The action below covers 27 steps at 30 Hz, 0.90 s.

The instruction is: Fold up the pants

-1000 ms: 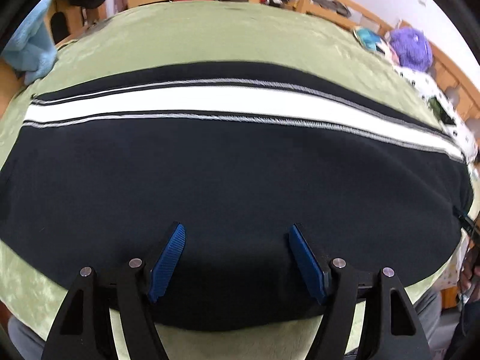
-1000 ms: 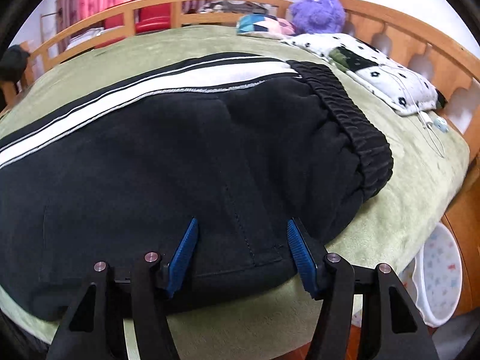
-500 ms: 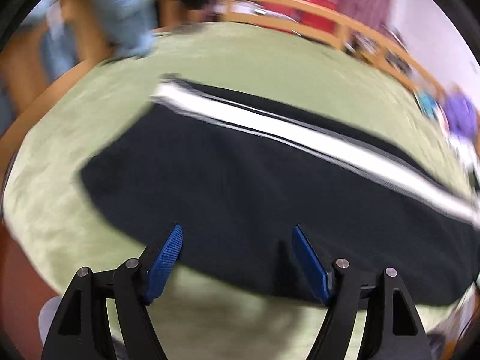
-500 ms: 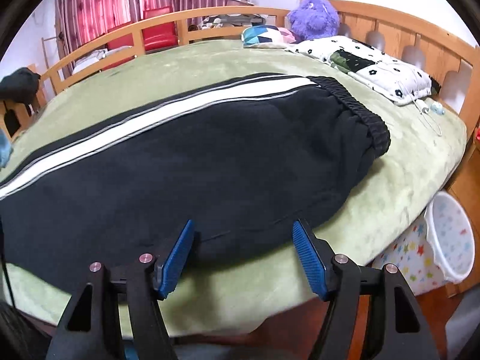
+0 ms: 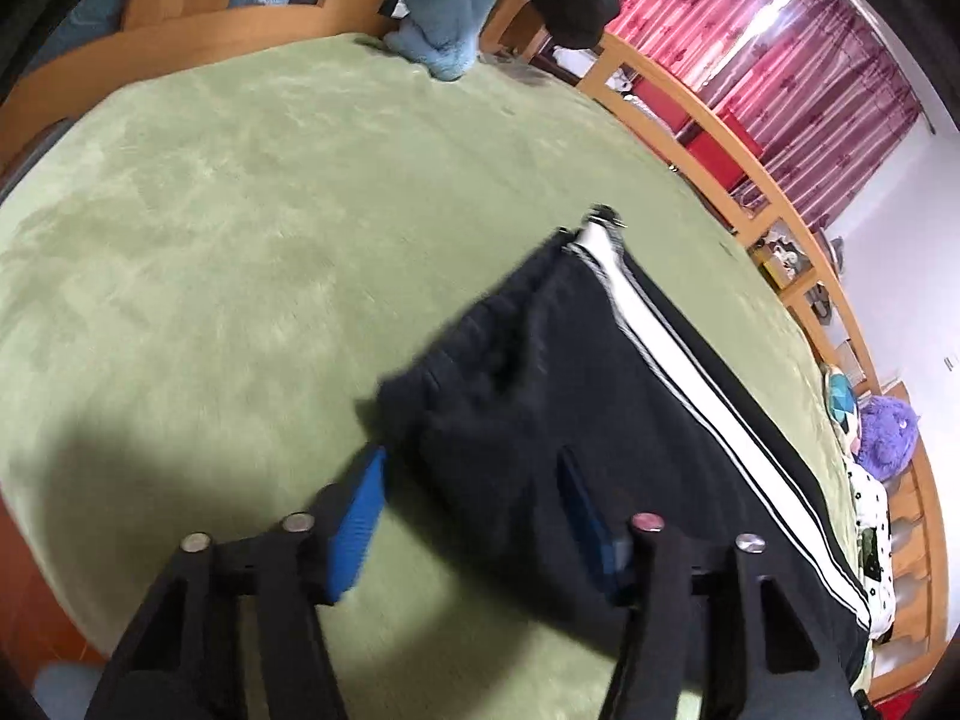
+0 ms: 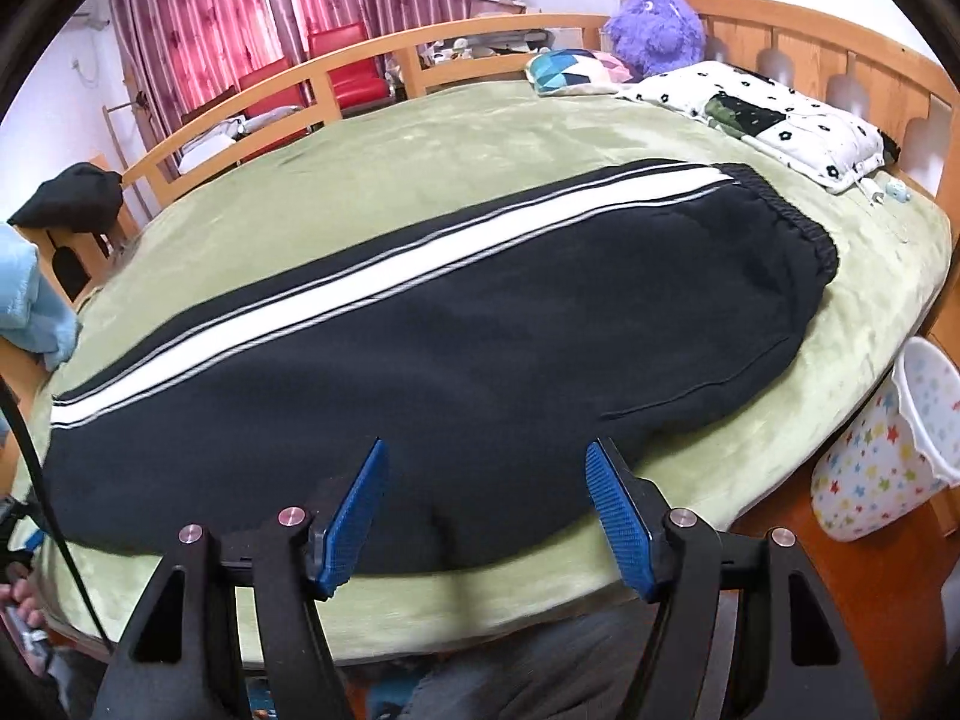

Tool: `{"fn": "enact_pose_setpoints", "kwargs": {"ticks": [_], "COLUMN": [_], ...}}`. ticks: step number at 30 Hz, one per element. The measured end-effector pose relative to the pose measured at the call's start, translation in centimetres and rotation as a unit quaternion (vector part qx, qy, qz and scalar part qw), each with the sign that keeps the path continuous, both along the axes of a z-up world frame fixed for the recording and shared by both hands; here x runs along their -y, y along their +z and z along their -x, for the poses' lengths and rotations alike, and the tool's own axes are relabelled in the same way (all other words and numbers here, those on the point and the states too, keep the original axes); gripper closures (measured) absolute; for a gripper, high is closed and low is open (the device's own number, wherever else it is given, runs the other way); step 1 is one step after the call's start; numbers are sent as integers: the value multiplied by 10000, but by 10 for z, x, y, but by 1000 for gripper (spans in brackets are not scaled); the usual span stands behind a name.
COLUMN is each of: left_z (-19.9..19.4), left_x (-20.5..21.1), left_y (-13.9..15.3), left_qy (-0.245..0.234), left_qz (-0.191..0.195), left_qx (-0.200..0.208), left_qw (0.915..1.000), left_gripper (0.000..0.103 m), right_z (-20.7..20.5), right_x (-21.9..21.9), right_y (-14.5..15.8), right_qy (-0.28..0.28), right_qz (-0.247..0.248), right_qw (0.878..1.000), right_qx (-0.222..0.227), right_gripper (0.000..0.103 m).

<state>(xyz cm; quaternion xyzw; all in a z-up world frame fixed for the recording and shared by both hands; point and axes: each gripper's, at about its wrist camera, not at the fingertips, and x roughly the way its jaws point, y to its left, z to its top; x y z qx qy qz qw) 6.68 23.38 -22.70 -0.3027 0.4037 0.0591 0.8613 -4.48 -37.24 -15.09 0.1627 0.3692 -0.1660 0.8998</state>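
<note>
- Now my left gripper [image 5: 474, 516] hangs spread over the near corner of the pants' [image 5: 600, 396] leg end.
- My right gripper [image 6: 486, 510], spread too, hovers at the near edge of the pants [image 6: 456, 336], flat on the green bed [image 6: 420, 168].

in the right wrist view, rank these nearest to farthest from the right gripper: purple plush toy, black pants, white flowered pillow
1. black pants: spread on the green bed cover, right in front of the right gripper, whose fingers are apart.
2. white flowered pillow: far right, beyond the pants' waistband.
3. purple plush toy: farthest, against the wooden headboard behind the pillow.
</note>
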Motion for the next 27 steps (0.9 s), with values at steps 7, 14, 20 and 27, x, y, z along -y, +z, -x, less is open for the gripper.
{"fn": "enact_pose_setpoints", "kwargs": {"ticks": [7, 14, 20, 27], "left_z": [-11, -17, -15, -8], "left_x": [-18, -5, -7, 82], "left_y": [-7, -10, 10, 135], "left_qy": [-27, -4, 16, -765], "left_qz": [384, 293, 441, -904], "left_qx": [158, 0, 167, 1160], "left_qw": [9991, 9996, 9989, 9862], "left_gripper": [69, 60, 81, 82], "right_z": [-12, -9, -5, -16], "right_x": [-35, -62, -69, -35], "right_y": [11, 13, 25, 55], "right_qy": [-37, 68, 347, 717], "right_qz": [29, 124, 117, 56], "right_qw": [10000, 9998, 9993, 9969], "right_qx": [-42, -121, 12, 323], "right_gripper": [35, 35, 35, 35]}}
